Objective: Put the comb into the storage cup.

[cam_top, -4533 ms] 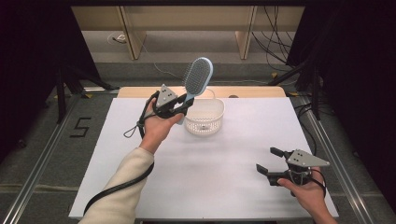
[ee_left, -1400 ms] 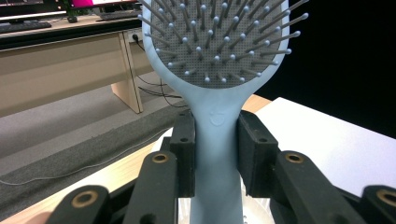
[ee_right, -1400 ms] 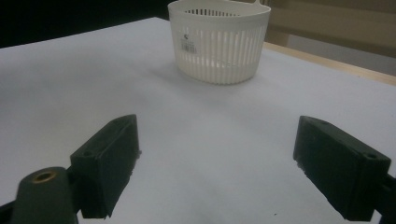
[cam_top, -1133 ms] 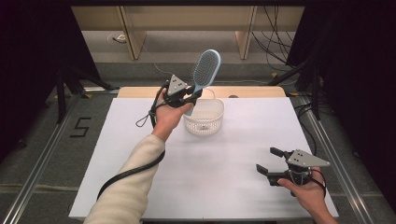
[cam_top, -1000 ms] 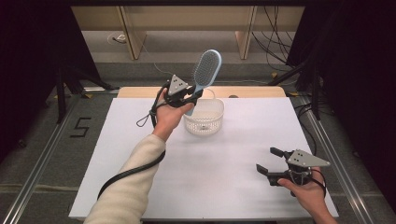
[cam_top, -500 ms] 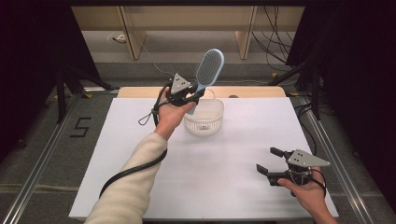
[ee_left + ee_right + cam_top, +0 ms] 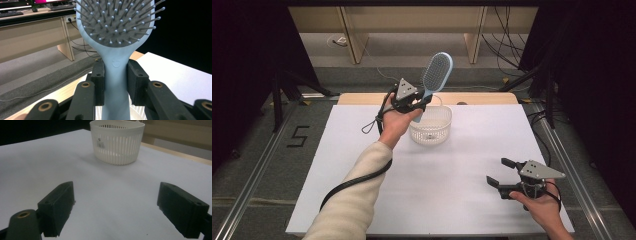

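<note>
Now, the white desk carries the basket just below your left tool, which clamps the blue hairbrush by its handle; lower it handle-first inside. Your right tool rests wide, holding nothing.

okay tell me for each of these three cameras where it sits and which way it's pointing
High view: above the person's side, looking forward and down on the white table; both forearms and both tongs show.
Left gripper view: rides the left tongs, looking along the jaws shut on the blue hairbrush.
Right gripper view: rides the right tongs, low over the table, jaws open, facing the white basket.
Shared: high and right gripper views both show the basket.
</note>
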Demonstrator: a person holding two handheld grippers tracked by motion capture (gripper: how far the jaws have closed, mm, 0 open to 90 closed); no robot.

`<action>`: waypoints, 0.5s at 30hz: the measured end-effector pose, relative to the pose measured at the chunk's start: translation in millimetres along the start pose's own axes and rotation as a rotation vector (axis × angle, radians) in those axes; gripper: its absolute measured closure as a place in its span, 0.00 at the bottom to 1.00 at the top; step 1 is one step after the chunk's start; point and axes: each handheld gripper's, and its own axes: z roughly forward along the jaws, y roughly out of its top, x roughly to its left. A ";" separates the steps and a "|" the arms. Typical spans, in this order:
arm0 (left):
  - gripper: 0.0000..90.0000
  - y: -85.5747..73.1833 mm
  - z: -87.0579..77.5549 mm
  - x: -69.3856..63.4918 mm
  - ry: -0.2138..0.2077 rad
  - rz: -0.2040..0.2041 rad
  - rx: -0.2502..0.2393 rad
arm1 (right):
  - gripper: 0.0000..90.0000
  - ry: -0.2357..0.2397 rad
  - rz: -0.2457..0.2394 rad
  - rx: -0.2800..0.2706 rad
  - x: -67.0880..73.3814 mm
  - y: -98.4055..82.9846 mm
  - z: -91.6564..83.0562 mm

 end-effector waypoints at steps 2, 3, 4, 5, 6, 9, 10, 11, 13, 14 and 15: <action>0.77 -0.2 0.7 -0.3 0.003 0.002 0.001 | 0.17 0.002 -0.002 0.000 0.0 -0.1 0.2; 0.77 -0.4 1.0 -0.3 0.002 0.001 0.000 | 0.17 0.002 -0.004 0.001 -0.1 -0.2 0.2; 0.77 -0.7 1.3 -0.4 0.002 0.001 0.001 | 0.17 0.001 -0.004 0.001 0.0 -0.2 0.2; 0.77 -0.8 1.6 -0.3 0.002 0.001 0.001 | 0.17 0.002 -0.003 0.000 0.0 -0.2 0.2; 0.77 -1.0 2.0 -0.2 0.003 -0.001 0.002 | 0.17 0.001 -0.004 0.002 0.0 -0.1 0.0; 0.77 -1.6 3.6 0.5 0.002 -0.003 0.001 | 0.17 0.001 -0.006 0.000 -0.1 -0.3 0.5; 0.77 -1.8 4.2 0.7 0.000 -0.004 0.003 | 0.17 0.002 -0.006 0.000 -0.1 -0.3 0.5; 0.77 -2.0 4.6 0.7 0.001 -0.003 0.004 | 0.17 0.002 -0.004 -0.001 0.1 -0.3 0.4; 0.77 -2.4 5.5 0.9 0.000 -0.004 0.005 | 0.17 0.002 -0.002 -0.001 0.2 -0.2 0.4; 0.77 -2.8 6.0 1.1 0.001 -0.005 0.006 | 0.17 0.002 -0.001 -0.001 0.1 -0.2 0.4; 0.77 -3.2 6.4 1.4 0.002 -0.006 0.007 | 0.17 0.003 -0.004 0.001 0.0 -0.2 0.2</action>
